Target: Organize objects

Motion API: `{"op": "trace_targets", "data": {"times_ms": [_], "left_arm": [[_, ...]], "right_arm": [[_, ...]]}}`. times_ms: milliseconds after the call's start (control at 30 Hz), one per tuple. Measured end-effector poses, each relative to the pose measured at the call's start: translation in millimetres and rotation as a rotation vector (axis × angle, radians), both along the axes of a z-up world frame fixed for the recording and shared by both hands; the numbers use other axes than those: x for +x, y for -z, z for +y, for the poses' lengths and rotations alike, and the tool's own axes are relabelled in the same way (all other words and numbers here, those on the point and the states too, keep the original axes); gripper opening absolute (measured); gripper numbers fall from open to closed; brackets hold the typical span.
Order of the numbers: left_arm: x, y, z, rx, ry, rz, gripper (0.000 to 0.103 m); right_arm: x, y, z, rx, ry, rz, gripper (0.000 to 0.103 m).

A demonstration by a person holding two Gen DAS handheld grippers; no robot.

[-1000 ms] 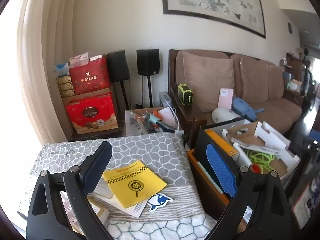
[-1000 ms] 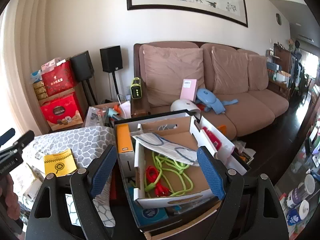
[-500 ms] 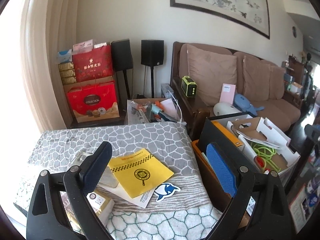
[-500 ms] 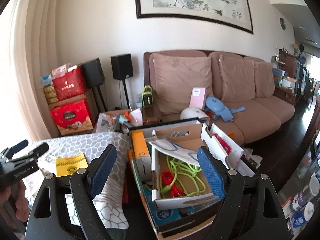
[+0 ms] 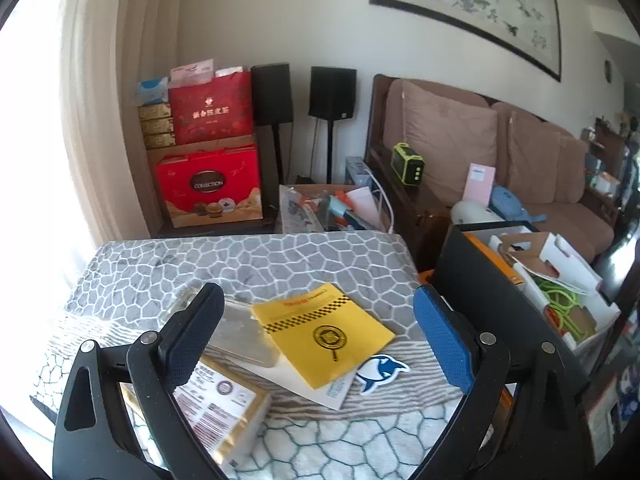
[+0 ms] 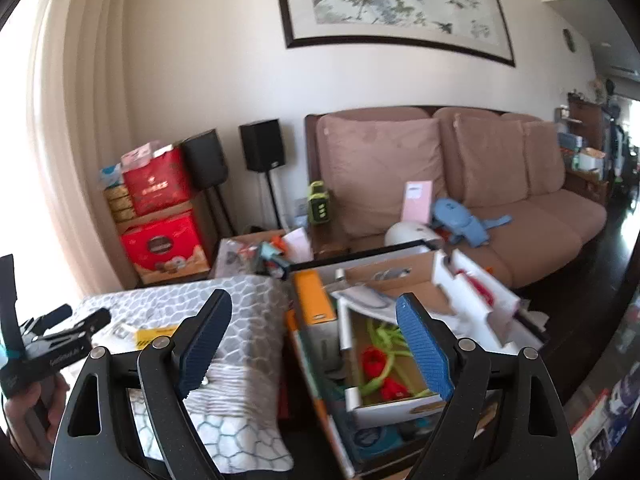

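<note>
Evidently the tidying has barely begun: in the left wrist view the left gripper (image 5: 316,320) hangs with jaws wide open and empty over the cloth-covered table (image 5: 248,256), where a tan packet (image 5: 224,404) at lower left, a clear pouch (image 5: 240,336), a yellow booklet (image 5: 324,332) and a dolphin sticker (image 5: 382,372) at centre lie loose. At the right edge a cluttered box (image 5: 560,280) already holds odds and ends. In the right wrist view the right gripper (image 6: 312,336) likewise has its jaws spread, gripping nothing.
</note>
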State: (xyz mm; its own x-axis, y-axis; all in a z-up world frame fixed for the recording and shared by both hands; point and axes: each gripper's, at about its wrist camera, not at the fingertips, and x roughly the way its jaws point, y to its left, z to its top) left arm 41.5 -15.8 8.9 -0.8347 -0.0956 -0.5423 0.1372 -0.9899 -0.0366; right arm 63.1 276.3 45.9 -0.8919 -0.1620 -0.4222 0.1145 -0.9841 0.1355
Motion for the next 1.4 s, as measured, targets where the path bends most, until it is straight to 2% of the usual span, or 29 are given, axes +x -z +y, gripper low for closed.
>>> {"op": "trace_targets", "data": {"times_ms": [133, 267, 567, 800, 1000, 1167, 1300, 1400], "left_arm": [[0, 3, -13, 0.025, -0.019, 0.002, 0.095], [-5, 12, -20, 0.007, -0.03, -0.012, 0.095], [-8, 24, -46, 0.022, -0.056, -0.046, 0.095], [-9, 46, -87, 0.074, -0.126, -0.107, 0.096], [-5, 62, -115, 0.113, -0.173, -0.149, 0.096], [-4, 69, -126, 0.117, -0.193, -0.171, 0.096], [-6, 71, -130, 0.125, -0.2, -0.191, 0.096], [-8, 77, -132, 0.085, -0.205, -0.214, 0.096]], "right_arm": [[-8, 10, -17, 0.019, -0.03, -0.022, 0.086], [-13, 18, -25, 0.024, -0.044, -0.035, 0.086], [-23, 35, -32, 0.015, -0.071, -0.079, 0.087], [-42, 65, -48, 0.012, -0.107, -0.169, 0.087], [-50, 97, -83, 0.037, -0.194, -0.238, 0.087], [-51, 132, -131, 0.135, -0.352, -0.268, 0.087], [-49, 139, -164, 0.177, -0.428, -0.237, 0.087], [-54, 142, -192, 0.204, -0.518, -0.229, 0.087]]}}
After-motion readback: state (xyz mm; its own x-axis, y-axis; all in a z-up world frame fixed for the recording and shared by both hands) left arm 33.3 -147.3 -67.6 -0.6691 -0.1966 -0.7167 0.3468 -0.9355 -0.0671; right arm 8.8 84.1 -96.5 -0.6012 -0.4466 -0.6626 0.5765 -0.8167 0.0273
